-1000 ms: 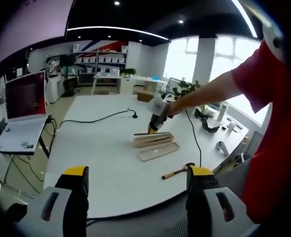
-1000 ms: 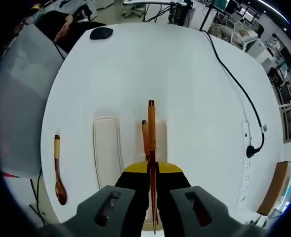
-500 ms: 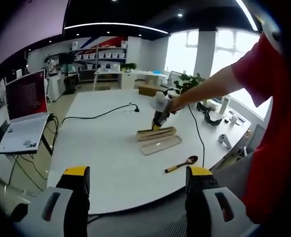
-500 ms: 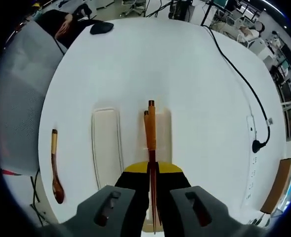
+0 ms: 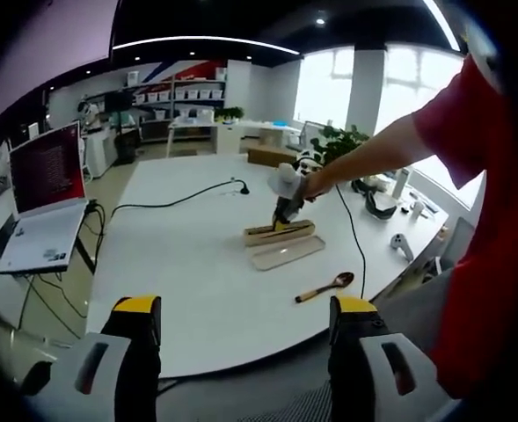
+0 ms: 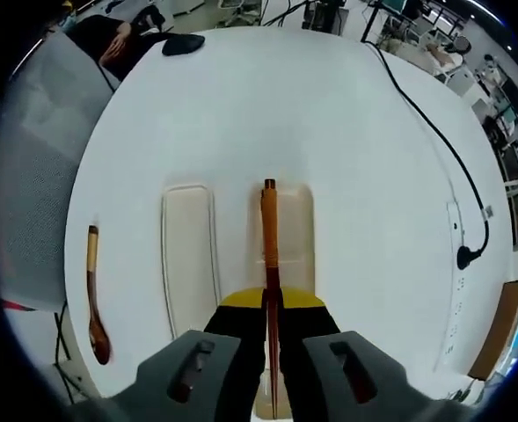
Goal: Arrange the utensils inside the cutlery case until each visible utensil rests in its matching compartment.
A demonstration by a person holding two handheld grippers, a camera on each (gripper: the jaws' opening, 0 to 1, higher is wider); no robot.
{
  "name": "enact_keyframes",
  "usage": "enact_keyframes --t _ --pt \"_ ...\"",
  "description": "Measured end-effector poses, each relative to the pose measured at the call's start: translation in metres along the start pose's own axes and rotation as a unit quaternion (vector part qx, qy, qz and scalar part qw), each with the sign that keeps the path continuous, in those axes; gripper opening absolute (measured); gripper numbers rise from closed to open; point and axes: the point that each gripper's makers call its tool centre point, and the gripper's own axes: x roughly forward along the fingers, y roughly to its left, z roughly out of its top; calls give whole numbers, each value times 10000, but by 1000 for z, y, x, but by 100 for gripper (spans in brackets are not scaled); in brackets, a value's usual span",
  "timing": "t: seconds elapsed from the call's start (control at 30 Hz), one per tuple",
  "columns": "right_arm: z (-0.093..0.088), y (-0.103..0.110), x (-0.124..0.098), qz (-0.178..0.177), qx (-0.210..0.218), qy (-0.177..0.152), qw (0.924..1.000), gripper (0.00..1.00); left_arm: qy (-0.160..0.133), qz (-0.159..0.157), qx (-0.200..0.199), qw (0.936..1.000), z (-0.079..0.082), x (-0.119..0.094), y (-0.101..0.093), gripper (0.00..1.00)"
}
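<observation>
My right gripper (image 6: 271,306) is shut on a pair of brown chopsticks (image 6: 269,230). They point forward along the beige cutlery case (image 6: 298,237) and lie over its long tray. The case's second beige half (image 6: 188,255) lies just left of it. A wooden spoon (image 6: 92,299) rests on the table further left, apart from the case. In the left gripper view my left gripper (image 5: 245,312) stands open with nothing in it, well back from the case (image 5: 279,232). The right gripper (image 5: 287,204), held in a person's hand, is at the case, and the spoon (image 5: 324,287) lies nearer.
The white table (image 6: 329,123) carries a black cable (image 6: 426,123) ending in a plug (image 6: 465,258), and a black mouse (image 6: 183,44) at its far edge. A laptop (image 5: 40,189) sits on a stand to the table's left. A red sleeve (image 5: 478,158) fills the right.
The chopsticks' two staggered ends have drawn together into one line over the case tray. The right gripper came down closer to the case. The spoon and my left gripper stayed put.
</observation>
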Motion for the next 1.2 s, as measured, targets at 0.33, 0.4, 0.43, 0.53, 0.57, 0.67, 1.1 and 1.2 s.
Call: enact_keyframes --t 0.33,0.4,0.43,0.53,0.57,0.67,1.1,1.2 --pt "-2 -2 9 37 41 174 9998 0 93 52 -2 9999 -5 -1 1 79" --pt "-2 -2 10 38 22 219 9998 0 115 55 0 9999 -6 -1 2 79" --pt "-3 -3 10 31 20 246 9997 1 113 57 -1 9999 -6 -1 2 79" --pt "-2 -4 10 37 -33 252 9997 1 113 53 -10 9999 -6 0 2 79" --pt "-2 -3 10 50 -44 249 9997 1 122 53 -9 9999 -6 0 2 79" --pt "-3 -3 9 77 -67 250 9996 0 131 44 -1 9999 -6 1 2 79" --pt "-9 -12 0 -53 311 206 9993 1 134 13 15 9999 -6 2 2 78" --pt "-11 -13 -2 -95 327 211 9992 1 120 1 28 9999 -6 3 1 78"
